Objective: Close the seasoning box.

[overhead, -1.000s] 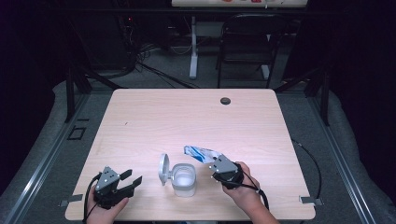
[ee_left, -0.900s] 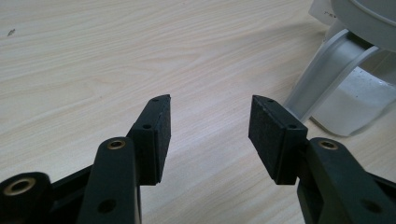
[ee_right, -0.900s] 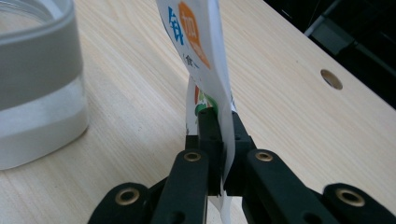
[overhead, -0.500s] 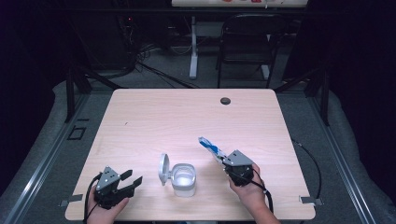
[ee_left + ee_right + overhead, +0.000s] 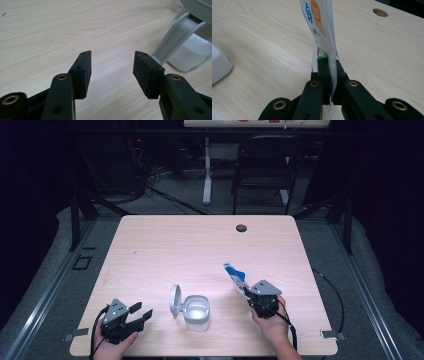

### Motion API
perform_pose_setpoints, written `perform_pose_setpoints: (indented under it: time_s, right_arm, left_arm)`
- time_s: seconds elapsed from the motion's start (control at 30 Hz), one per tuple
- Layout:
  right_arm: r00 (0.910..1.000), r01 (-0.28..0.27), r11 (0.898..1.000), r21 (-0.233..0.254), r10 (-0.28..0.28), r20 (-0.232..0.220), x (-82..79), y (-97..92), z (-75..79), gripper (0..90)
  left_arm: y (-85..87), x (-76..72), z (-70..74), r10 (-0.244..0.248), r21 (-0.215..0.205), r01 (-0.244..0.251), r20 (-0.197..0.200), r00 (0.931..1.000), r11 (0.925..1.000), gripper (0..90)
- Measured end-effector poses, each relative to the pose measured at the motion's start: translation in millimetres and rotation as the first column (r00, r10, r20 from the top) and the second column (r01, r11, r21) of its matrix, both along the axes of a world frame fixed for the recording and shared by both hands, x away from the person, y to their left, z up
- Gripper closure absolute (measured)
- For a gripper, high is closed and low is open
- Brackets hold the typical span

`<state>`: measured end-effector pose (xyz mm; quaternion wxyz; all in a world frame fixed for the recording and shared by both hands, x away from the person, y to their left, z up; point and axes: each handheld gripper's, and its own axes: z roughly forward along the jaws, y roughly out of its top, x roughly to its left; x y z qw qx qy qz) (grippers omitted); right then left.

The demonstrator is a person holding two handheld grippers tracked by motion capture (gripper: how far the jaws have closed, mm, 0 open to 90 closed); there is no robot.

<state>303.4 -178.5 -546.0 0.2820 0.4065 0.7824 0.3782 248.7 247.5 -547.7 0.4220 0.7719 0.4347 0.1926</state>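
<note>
Pale wood: the table [image 5: 200,250] is showing a light grain all over, with a small dark round hole [image 5: 241,228] sitting near its far edge.
White and blue packet: a thin sachet [image 5: 234,274] is sticking up and away from the right gripper [image 5: 248,292], leaning toward the far left in the high view; it is hanging just above the wood on the right half of the table, well apart from the container.
Packet print: in the right gripper view the sachet [image 5: 322,27] is showing blue characters, an orange patch and a bit of green near the pads.
Right gripper: its jaws are pressing tight together on the lower end of the sachet, the film pinched flat between the pads; a hand [image 5: 272,327] is holding it at the near right edge.
Left gripper: the left gripper [image 5: 140,312] is resting at the near left corner with its jaws standing wide apart and nothing between them; in its own view the left gripper [image 5: 112,67] is pointing across bare wood.
Container: a white plastic container [image 5: 196,311] is sitting near the front edge between the two grippers, its hinged lid [image 5: 175,301] standing open on the left side.
Container seen close: the lid [image 5: 175,37] is rising just beyond the left gripper's right-hand pad, near it but not touching.
Cables: a black cable [image 5: 336,292] is trailing off the right side of the table.
</note>
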Motion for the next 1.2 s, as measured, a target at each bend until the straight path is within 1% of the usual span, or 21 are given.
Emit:
perform_pose_setpoints:
  time_s: [0.17,0.2,0.27,0.37,0.5,0.53,0.57,0.63,0.73,0.83,0.93,1.0,1.17,1.2]
  right_arm:
    - [1.0,0.004,1.0,0.007,-0.004,-0.004,0.4,-3.3,-1.7,87.2]
    - [0.9999,0.004,1.0,-0.003,-0.004,-0.01,0.2,-4.0,-1.8,86.6]
    - [0.9999,0.009,1.0,0.003,-0.009,-0.01,0.1,-4.7,-3.7,85.3]
    - [0.9995,0.019,1.0,0.002,-0.019,-0.024,0.4,-8.1,-5.0,83.1]
    - [0.9993,0.029,1.0,0.006,-0.029,-0.025,0.4,-10.6,-5.1,78.4]
    - [0.9992,0.032,0.999,0.01,-0.032,-0.026,0.6,-11.3,-5.0,75.7]
    - [0.9988,0.04,0.999,0.025,-0.039,-0.028,1.0,-11.7,-5.4,72.7]
    - [0.9984,0.05,0.998,0.032,-0.049,-0.028,1.1,-12.3,-5.5,68.0]
    - [0.998,0.055,0.998,0.026,-0.054,-0.032,1.0,-13.0,-5.6,63.6]
    - [0.9979,0.057,0.997,0.047,-0.055,-0.033,1.3,-12.9,-5.9,61.1]
    - [0.998,0.054,0.997,0.049,-0.053,-0.035,1.3,-12.7,-5.1,58.4]
    - [0.9979,0.057,0.997,0.06,-0.055,-0.036,1.4,-12.5,-5.2,55.8]
    - [0.9978,0.055,0.997,0.06,-0.053,-0.04,0.5,-12.4,-4.8,51.1]
    - [0.9977,0.056,0.997,0.061,-0.054,-0.042,-0.1,-12.4,-4.4,50.4]
  left_arm:
    - [-0.3,0.1,-0.3,-0.002,-0.003,0.002,0.001,1.0,1.0,49.8]
    - [-0.3,0.0,-0.1,-0.001,0.0,0.001,0.0,1.0,1.0,49.8]
    - [-0.2,0.1,-0.1,0.0,0.0,0.0,0.0,1.0,1.0,49.9]
    - [-0.3,0.1,-0.1,0.0,0.0,0.0,-0.001,1.0,1.0,49.8]
    - [-0.4,0.2,-0.3,-0.002,-0.002,0.002,0.0,1.0,1.0,49.8]
    - [-0.6,0.2,-0.4,-0.001,-0.004,0.001,0.0,1.0,1.0,49.8]
    - [-0.5,0.2,-0.4,-0.002,-0.002,0.002,0.001,1.0,1.0,49.8]
    - [-0.5,0.1,-0.2,-0.002,-0.002,0.002,0.001,1.0,1.0,49.8]
    - [-0.5,0.1,-0.2,-0.002,-0.001,0.002,0.001,1.0,1.0,49.8]
    - [-0.6,0.1,-0.2,-0.002,-0.002,0.002,0.001,1.0,1.0,49.8]
    - [-0.3,0.2,-0.2,-0.001,-0.003,0.001,0.002,1.0,1.0,49.8]
    - [-0.3,0.1,0.1,0.001,0.0,-0.001,0.001,1.0,1.0,49.8]
    - [-0.7,1.2,-1.4,0.002,-0.002,-0.002,0.003,1.0,1.0,49.8]
    - [-1.4,1.0,-1.6,0.004,-0.009,-0.004,0.005,1.0,1.0,49.8]
